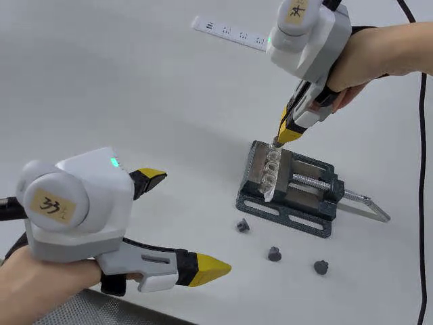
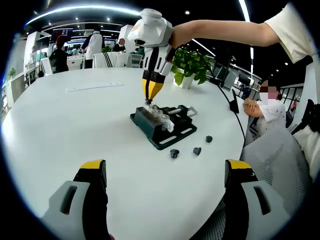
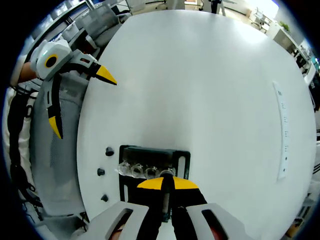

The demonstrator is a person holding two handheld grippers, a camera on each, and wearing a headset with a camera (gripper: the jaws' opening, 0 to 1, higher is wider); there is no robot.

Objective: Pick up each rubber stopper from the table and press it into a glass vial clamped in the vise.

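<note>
Right hand-held gripper (image 1: 279, 141), jaws together, pressing at far vial (image 1: 274, 155) in vise (image 1: 308, 198); left hand-held gripper (image 1: 193, 223) apart, idle; next needs a bench (image 1: 135, 81) stopper (image 1: 243, 225).

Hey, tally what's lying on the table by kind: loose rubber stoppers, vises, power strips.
Loose rubber stoppers: 3
Vise: 1
Power strip: 1
Total: 5
</note>
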